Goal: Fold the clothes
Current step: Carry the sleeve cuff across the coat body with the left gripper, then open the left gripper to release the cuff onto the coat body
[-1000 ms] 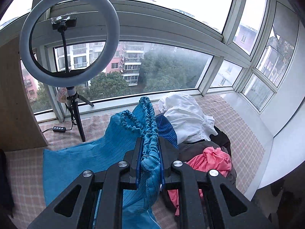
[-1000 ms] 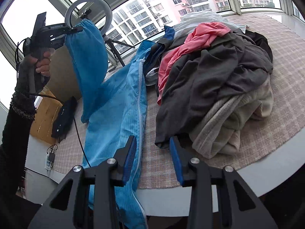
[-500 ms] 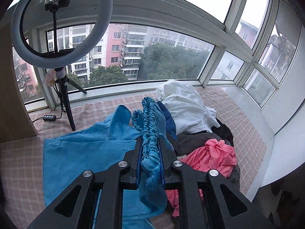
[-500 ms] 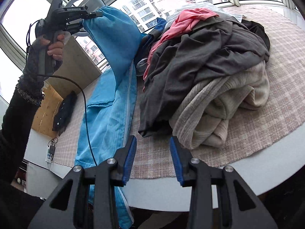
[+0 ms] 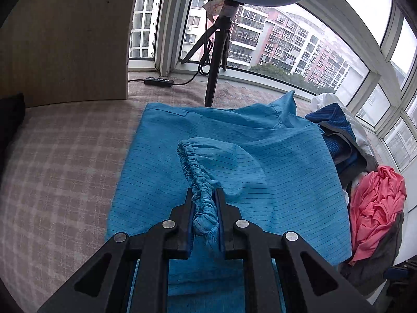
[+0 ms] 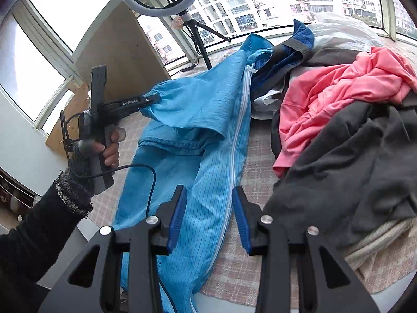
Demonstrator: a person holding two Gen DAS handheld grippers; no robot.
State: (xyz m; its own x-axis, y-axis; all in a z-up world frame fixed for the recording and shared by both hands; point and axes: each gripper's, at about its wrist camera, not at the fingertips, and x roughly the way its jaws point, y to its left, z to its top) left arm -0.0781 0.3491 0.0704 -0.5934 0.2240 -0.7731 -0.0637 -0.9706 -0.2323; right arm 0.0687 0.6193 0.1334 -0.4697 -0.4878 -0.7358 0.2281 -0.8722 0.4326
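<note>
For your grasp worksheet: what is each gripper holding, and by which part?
The left gripper holds the blue jacket by its elastic sleeve cuff. The right gripper holds nothing.

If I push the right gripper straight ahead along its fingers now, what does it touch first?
Most likely the blue jacket, near its white zipper; the right gripper is open and empty, though depth is unclear.

Thin pinstriped blue cloth jacket on a matt, woven checked cover.

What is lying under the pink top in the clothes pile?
The pink top lies over a dark grey garment, which spreads out below and beside it. A beige knit peeks out under the grey one. Anything deeper in the pile is covered.
</note>
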